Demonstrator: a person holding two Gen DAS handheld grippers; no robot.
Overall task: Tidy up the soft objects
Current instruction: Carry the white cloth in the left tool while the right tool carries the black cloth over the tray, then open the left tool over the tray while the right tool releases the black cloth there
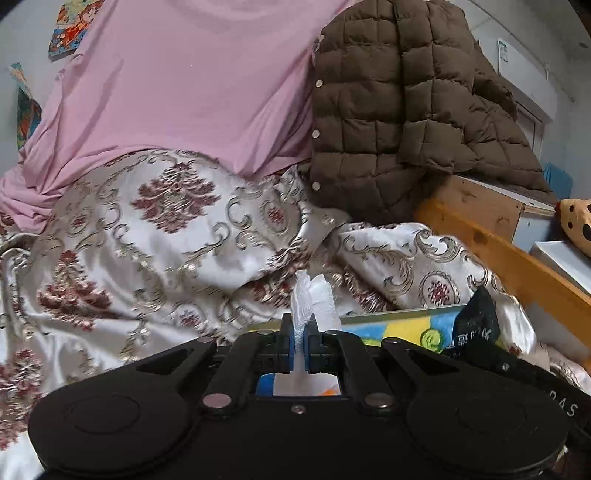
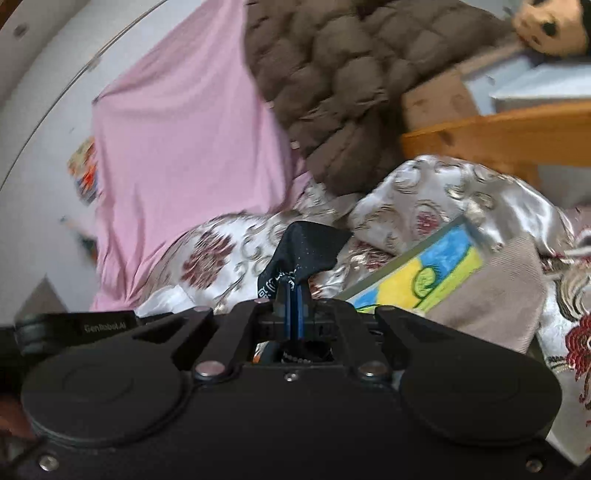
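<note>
My left gripper (image 1: pixel 300 332) is shut on a small white mesh cloth (image 1: pixel 314 299), whose bunched end sticks up above the fingertips. My right gripper (image 2: pixel 293 295) is shut on a black fabric piece with white print (image 2: pixel 306 251); the same black piece shows at the right of the left wrist view (image 1: pixel 476 321). Both are held over a bed covered with a silvery quilt with red floral patterns (image 1: pixel 166 236). A colourful blue and yellow picture board (image 2: pixel 432 273) lies on the quilt just beyond both grippers.
A pink sheet (image 1: pixel 177 85) hangs behind the bed. A brown quilted jacket (image 1: pixel 399 110) drapes over a wooden bed frame (image 1: pixel 509 258). A spotted plush toy (image 2: pixel 550 26) sits at the far right. A beige cloth (image 2: pixel 491 291) lies beside the picture board.
</note>
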